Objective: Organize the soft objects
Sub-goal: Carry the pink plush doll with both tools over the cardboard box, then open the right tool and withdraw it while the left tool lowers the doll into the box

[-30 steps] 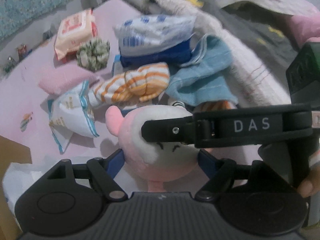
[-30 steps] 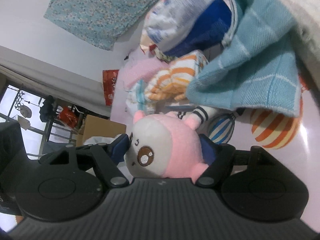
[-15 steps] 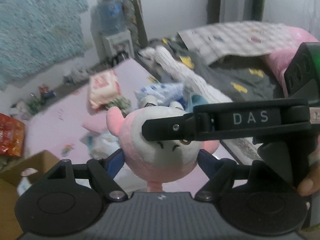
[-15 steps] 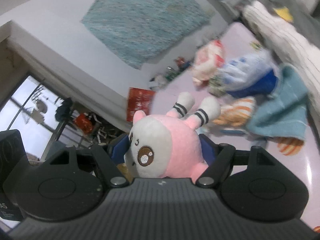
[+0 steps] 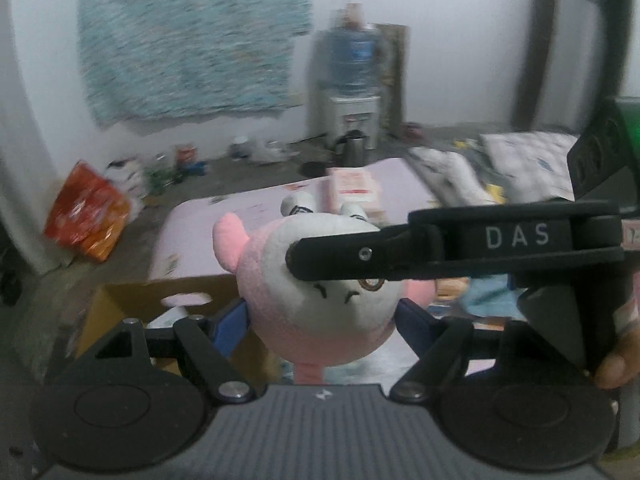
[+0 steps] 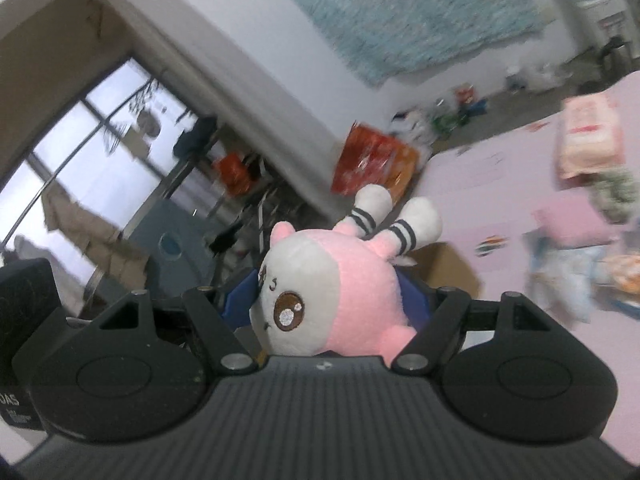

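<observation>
Left wrist view.
- Left tool (image 5: 322, 318): blue fingers (image 5: 230, 322) pressed on either side of the plush toy (image 5: 316, 312); holding it.
- Plush toy: round, pink and white, face toward the camera, one pink ear at upper left, white striped feet pointing away. Held up above the pink surface (image 5: 240, 216).
- Right tool (image 5: 400, 258): seen from the side as a black bar lettered "DAS", crossing the toy's face from the right, its tip against the toy's head. A fingertip (image 5: 612, 372) shows at the right edge on its handle.
- Cardboard box (image 5: 132, 300): below and left of the toy, partly behind the tool's linkage.
- Pink-and-white packet (image 5: 354, 186): on the far part of the pink surface, beyond the toy's feet.
- Red-orange bag (image 5: 86, 216): on the floor, left.
- Water dispenser (image 5: 352, 88): against the back wall, blurred.
- Teal wall hanging (image 5: 192, 36): upper left.

Right wrist view.
- Right tool (image 6: 324, 308): blue fingers (image 6: 240, 300) closed against both sides of the same plush toy (image 6: 344, 292); holding it.
- Plush toy: lying sideways between the fingers, one brown eye toward the camera, striped feet up and away.
- Left tool (image 6: 24, 320): only its black body shows at the left edge.
- Pink surface (image 6: 500, 184): right, carrying the pink-and-white packet (image 6: 588, 140) and blurred soft items.
- Cardboard box (image 6: 448, 268): just behind the toy.
- Window (image 6: 92, 160): left.
</observation>
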Demonstrator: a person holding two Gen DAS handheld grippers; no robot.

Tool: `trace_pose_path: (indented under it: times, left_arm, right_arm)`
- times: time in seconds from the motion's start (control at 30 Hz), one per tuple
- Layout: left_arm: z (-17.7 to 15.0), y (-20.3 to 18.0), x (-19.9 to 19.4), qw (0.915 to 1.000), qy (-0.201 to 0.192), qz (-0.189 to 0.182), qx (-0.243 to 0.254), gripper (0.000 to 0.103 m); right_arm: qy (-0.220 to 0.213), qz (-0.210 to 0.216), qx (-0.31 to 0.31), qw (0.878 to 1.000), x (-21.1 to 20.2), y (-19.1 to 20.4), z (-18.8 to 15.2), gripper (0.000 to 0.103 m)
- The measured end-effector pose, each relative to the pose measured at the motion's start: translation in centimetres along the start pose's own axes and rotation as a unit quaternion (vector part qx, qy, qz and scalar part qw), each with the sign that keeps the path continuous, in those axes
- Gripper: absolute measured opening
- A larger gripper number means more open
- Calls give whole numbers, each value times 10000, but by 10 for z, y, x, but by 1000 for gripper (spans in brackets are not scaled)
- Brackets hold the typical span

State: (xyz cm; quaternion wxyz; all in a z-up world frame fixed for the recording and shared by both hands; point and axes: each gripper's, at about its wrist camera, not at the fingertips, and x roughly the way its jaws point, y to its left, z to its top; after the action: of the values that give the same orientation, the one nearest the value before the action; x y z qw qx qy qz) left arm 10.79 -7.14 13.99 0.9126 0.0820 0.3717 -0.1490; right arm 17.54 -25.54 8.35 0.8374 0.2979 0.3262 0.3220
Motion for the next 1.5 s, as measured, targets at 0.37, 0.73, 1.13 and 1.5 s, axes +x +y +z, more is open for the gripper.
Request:
trace_pose_path:
  times: [0.37, 0.73, 1.13, 1.5]
  left_arm:
    - [-24, 140, 94, 9896, 655, -167, -1272, 81]
    - [-57, 192, 157, 9768, 1091, -505, -1773, 78]
    - [-71, 172, 197, 9737, 1609, -547, -1517, 72]
    - [-60, 170, 184, 9760, 1404, -199, -1652, 73]
  right_arm:
    - [1521, -347, -90, 9877, 171, 11, 25, 75]
    - [2279, -1139, -645, 9648, 273, -5, 14, 77]
    - [1969, -1482, -1008, 9639, 272, -12, 25, 77]
    - [1269, -1164, -691, 9826, 204, -16, 42, 77]
